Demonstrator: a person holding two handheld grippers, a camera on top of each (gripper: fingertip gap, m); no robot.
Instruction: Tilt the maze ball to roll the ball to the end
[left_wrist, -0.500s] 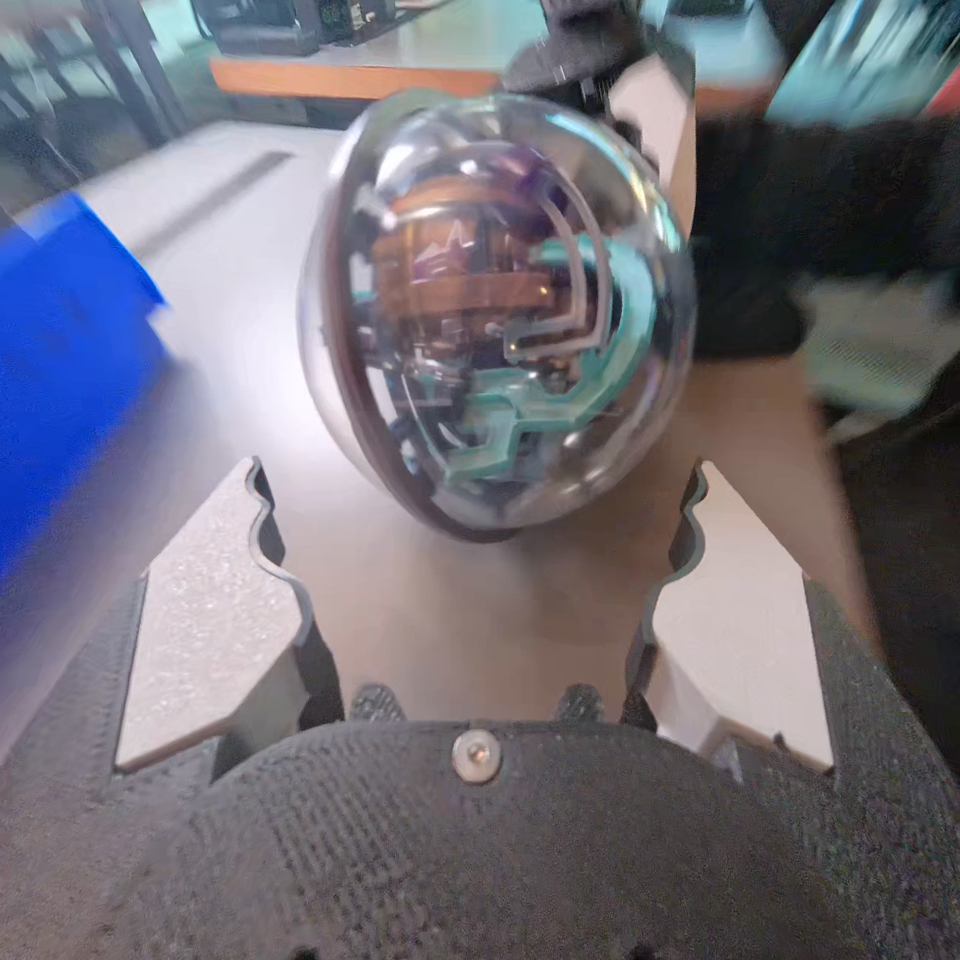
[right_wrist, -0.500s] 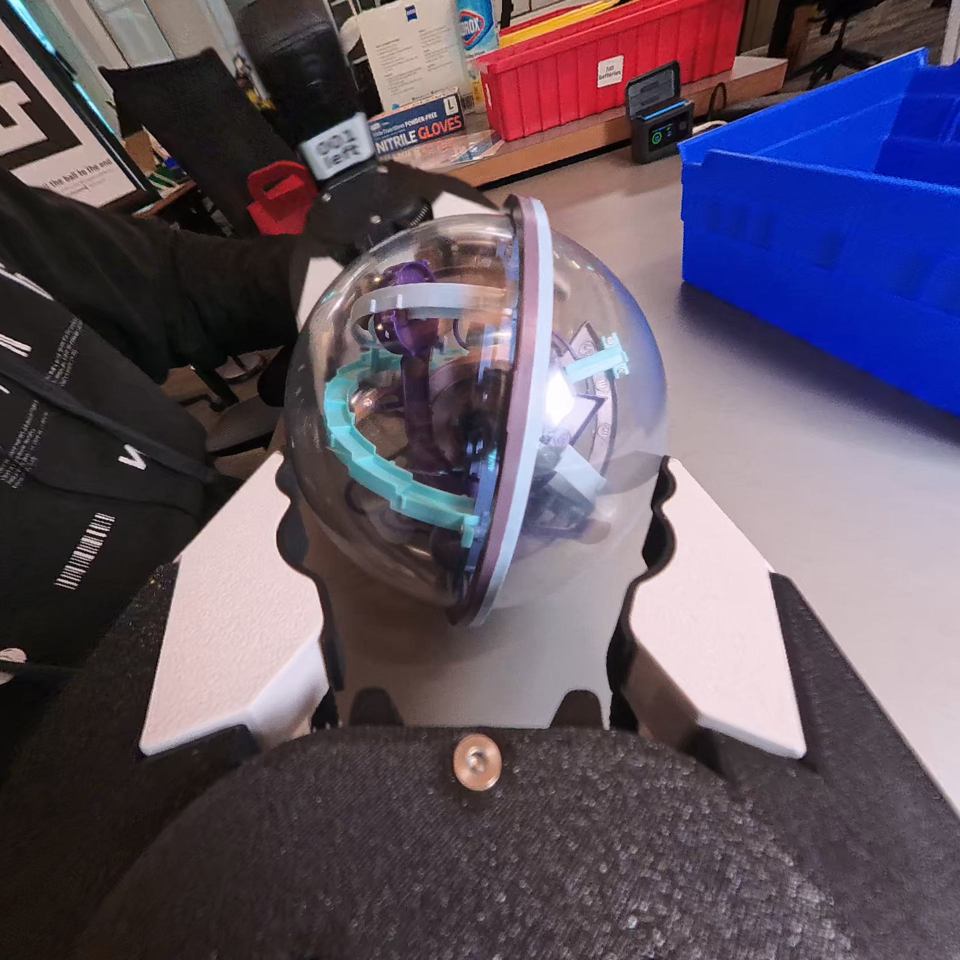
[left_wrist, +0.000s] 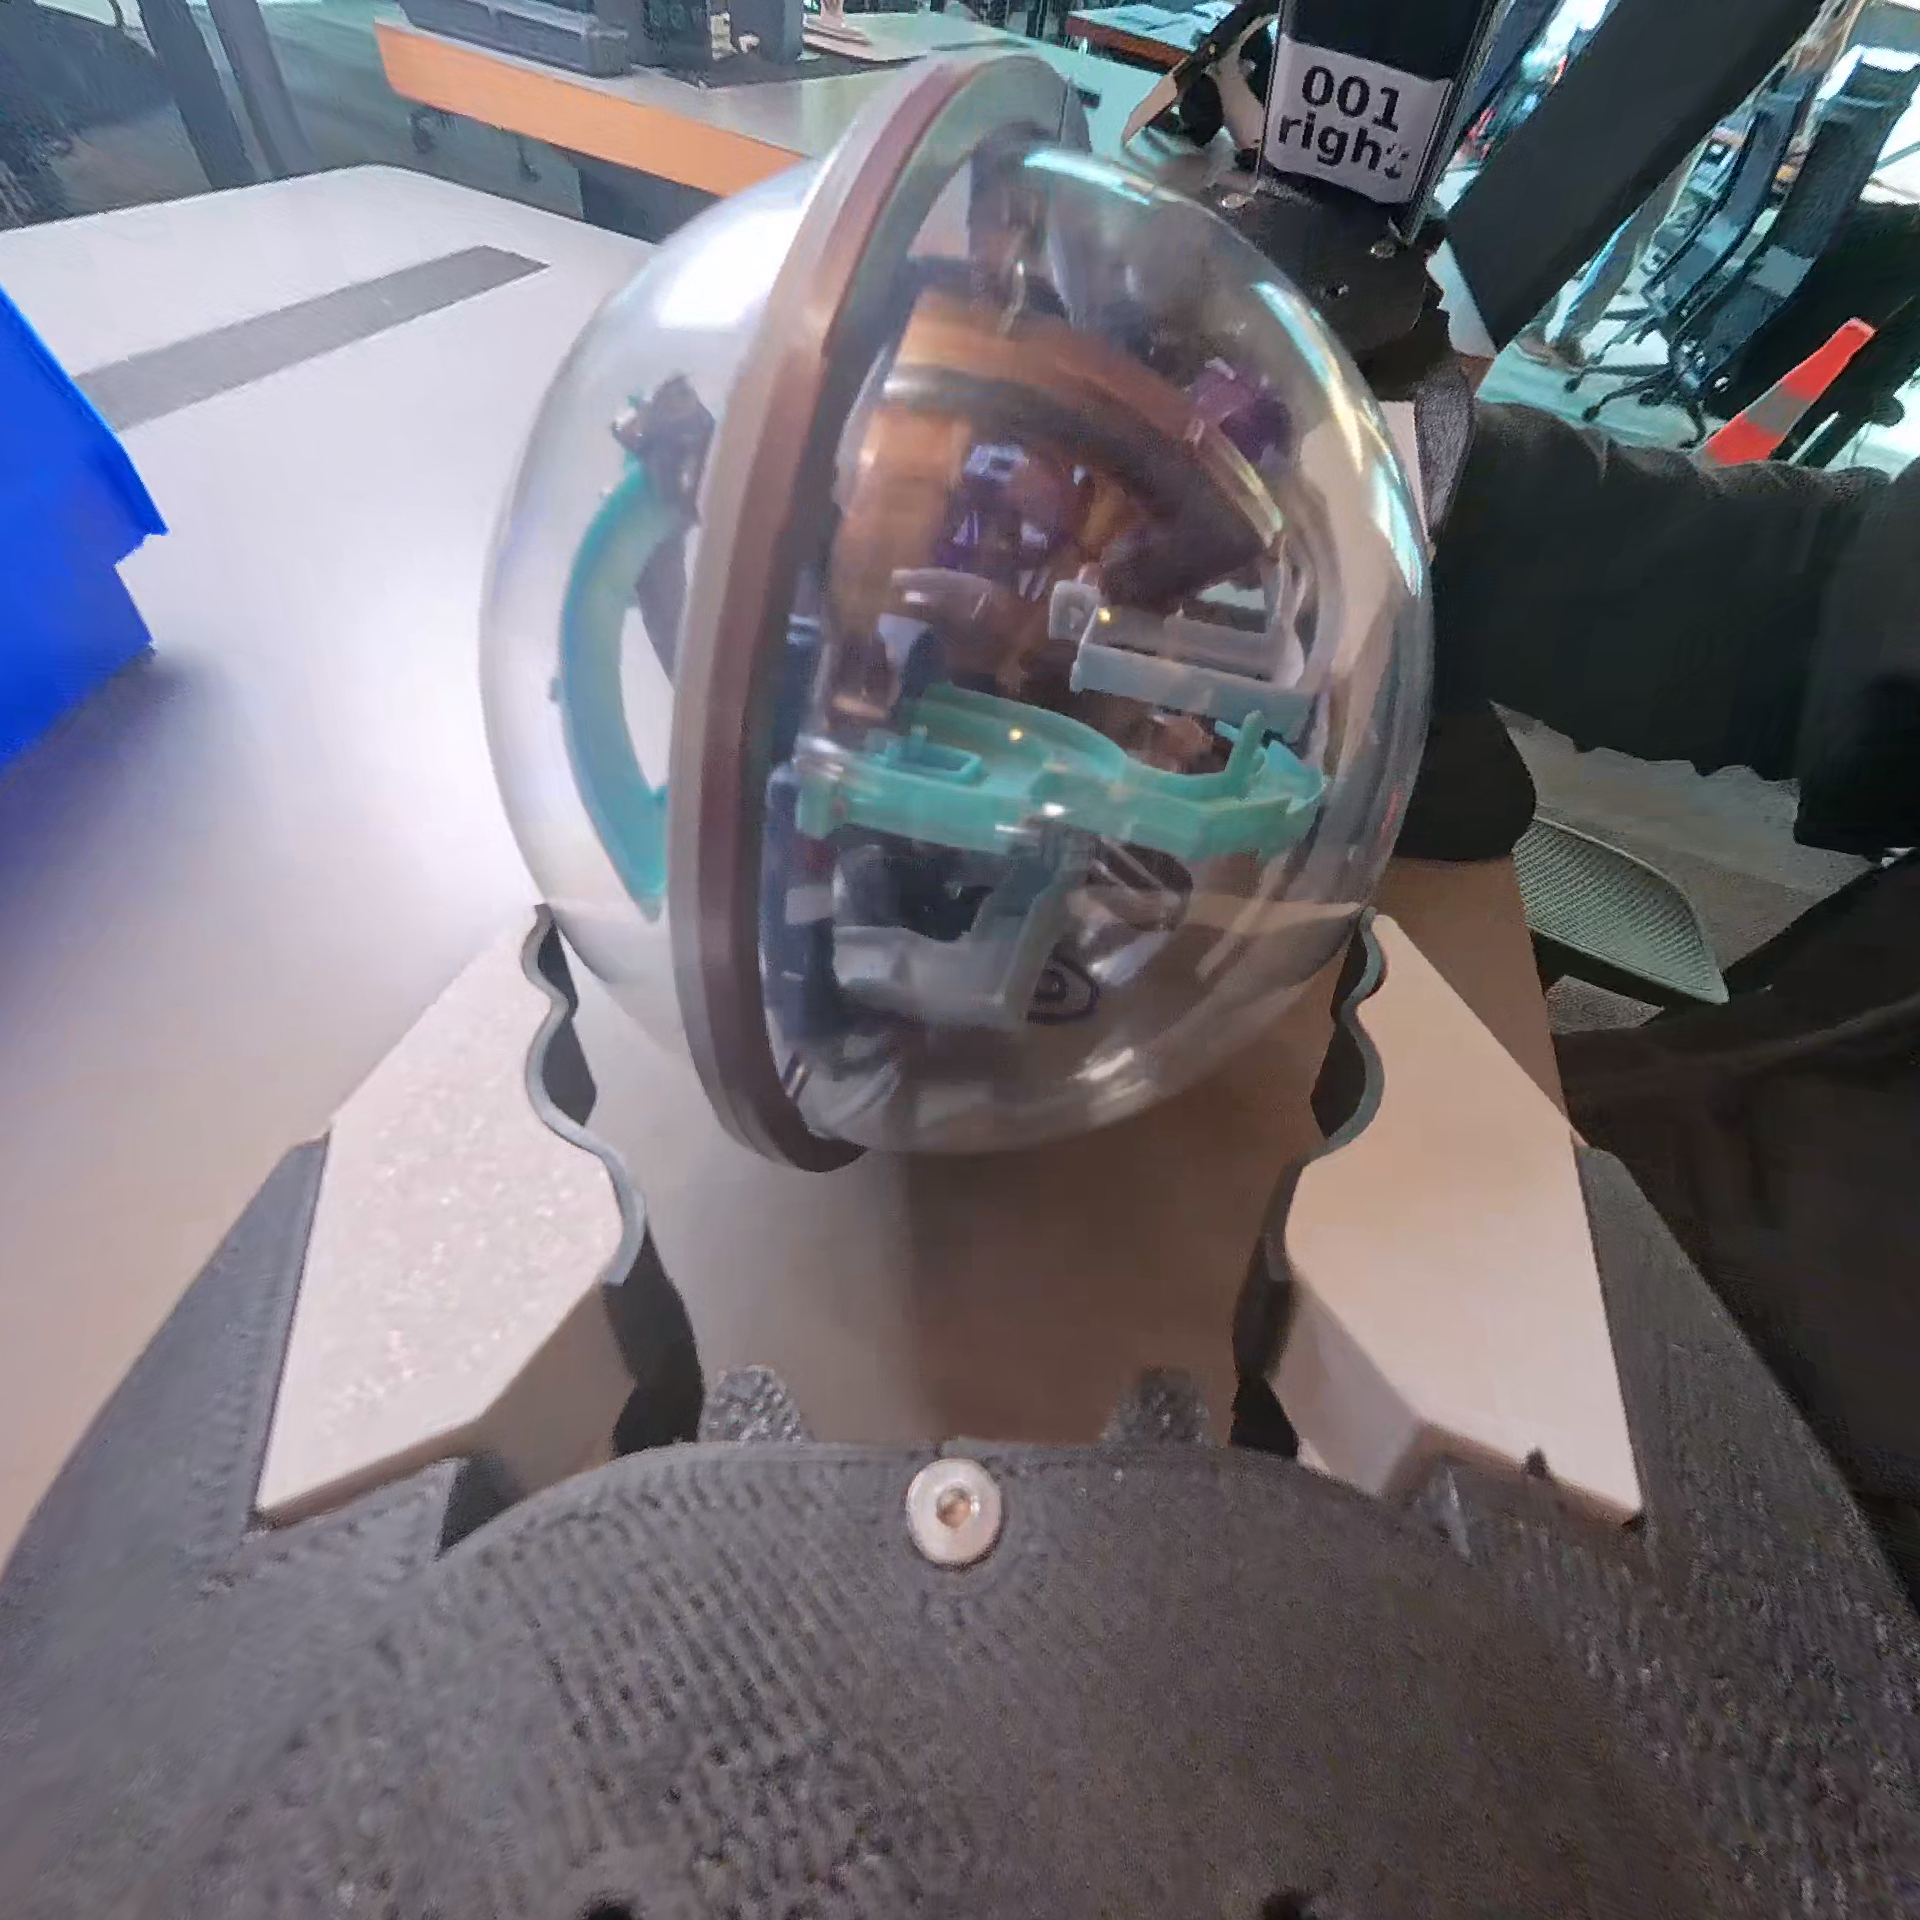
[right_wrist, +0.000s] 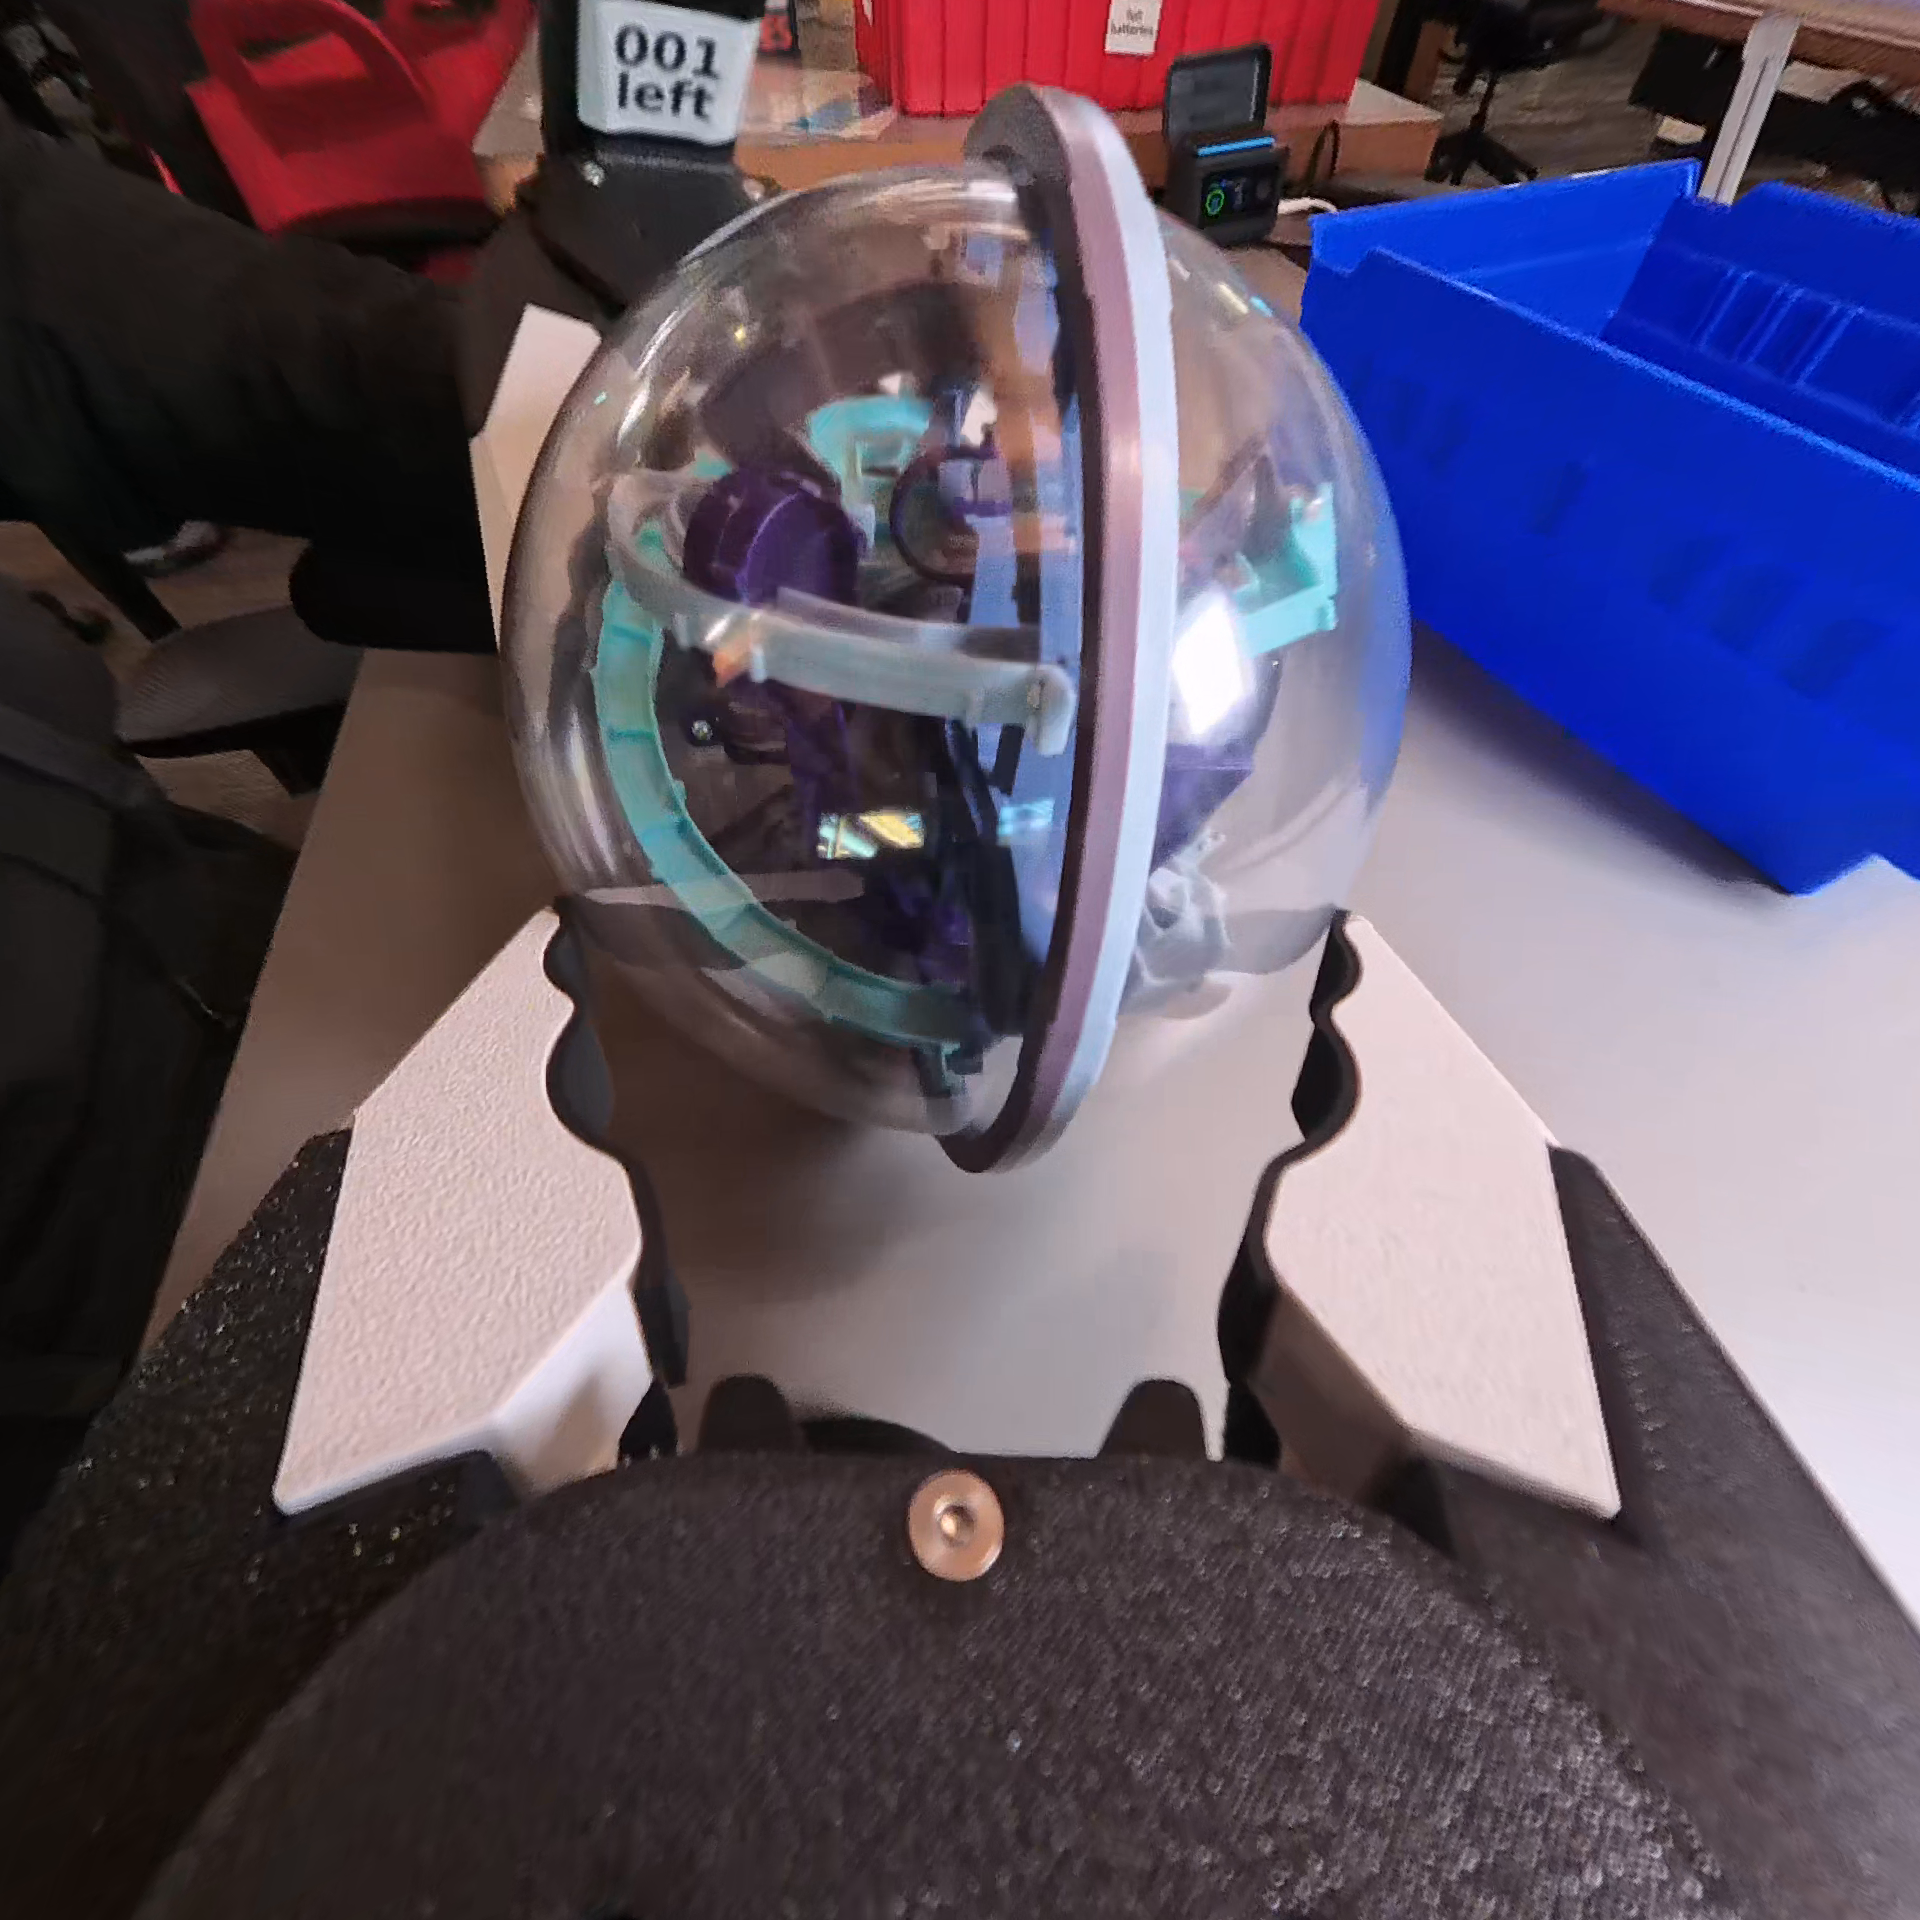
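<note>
Since half a second ago the left gripper has come forward, so the maze ball now sits between its fingertips instead of ahead of them, and the ball's dark seam ring has turned to stand nearly upright. Both pads of the left gripper press on the ball's clear lower sides, pinching it. From the opposite side the right gripper pinches the same ball, its pads also touching the shell. Held between the two, the ball hangs above the desk near its front edge, the teal and grey tracks inside it tilted. A blue bin stands on the desk toward the far side, well apart from the ball. Dark sleeves reach in behind each gripper
</note>
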